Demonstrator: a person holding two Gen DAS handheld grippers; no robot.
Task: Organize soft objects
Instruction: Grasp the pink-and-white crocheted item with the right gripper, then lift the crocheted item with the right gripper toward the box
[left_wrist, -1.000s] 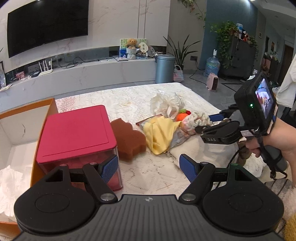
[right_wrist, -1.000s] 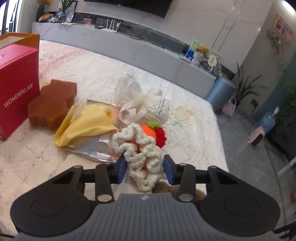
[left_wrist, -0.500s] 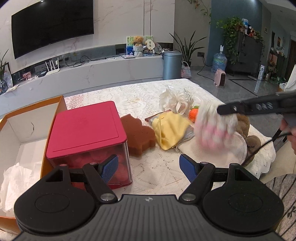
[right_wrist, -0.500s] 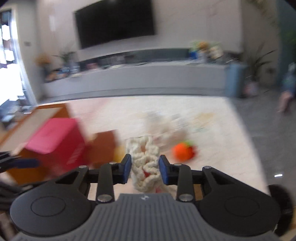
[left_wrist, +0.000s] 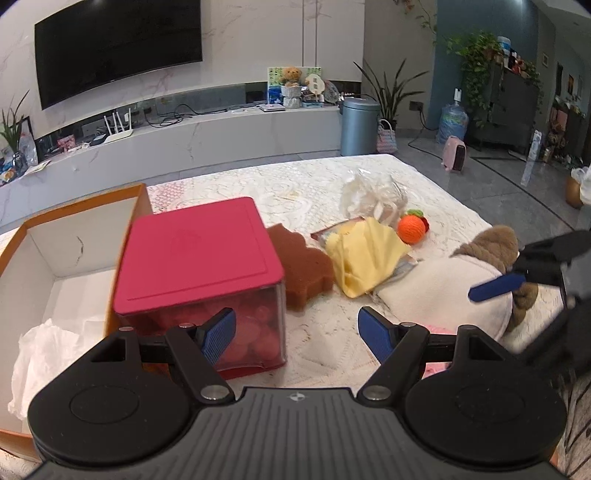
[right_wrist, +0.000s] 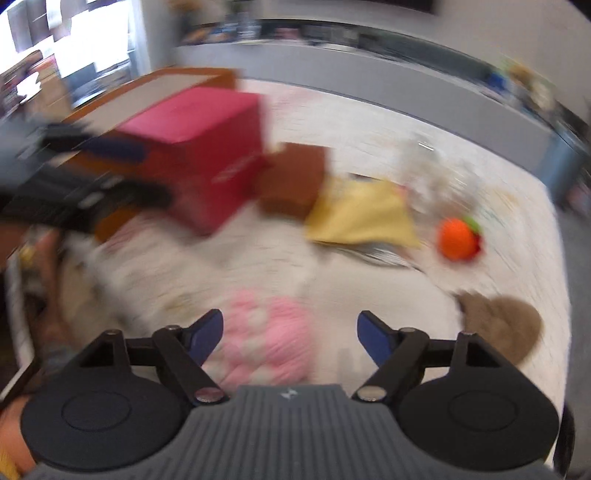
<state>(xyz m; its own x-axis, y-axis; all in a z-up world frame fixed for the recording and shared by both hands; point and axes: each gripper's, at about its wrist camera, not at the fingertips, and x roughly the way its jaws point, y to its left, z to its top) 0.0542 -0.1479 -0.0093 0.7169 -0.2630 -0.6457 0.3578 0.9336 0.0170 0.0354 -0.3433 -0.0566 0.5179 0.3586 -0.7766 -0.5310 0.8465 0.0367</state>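
White lace covers the worktop (left_wrist: 229, 184) at frame centre. Both claws stand apart, gripping nothing: the left claw (left_wrist: 293, 334) low centre beside the red box (left_wrist: 195, 258), the right claw (right_wrist: 290, 338) over a pink knitted toy (right_wrist: 266, 339). An orange crochet ball (left_wrist: 411, 229) lies right of the yellow cloth (left_wrist: 364, 258).

This is a home living room. A large black flat-screen television (left_wrist: 118, 48) hangs on a white marble-look wall above a long low white media counter (left_wrist: 177, 140) carrying a white router with upright antennas (left_wrist: 118, 127) and a small brown teddy bear (left_wrist: 293, 75). Beside it stand a round grey-blue lidded bin (left_wrist: 360, 125), leafy green potted houseplants (left_wrist: 391, 92), a blue water-cooler bottle (left_wrist: 452, 122) and a dark cabinet (left_wrist: 517, 107) on a glossy grey tiled floor (left_wrist: 495, 181).
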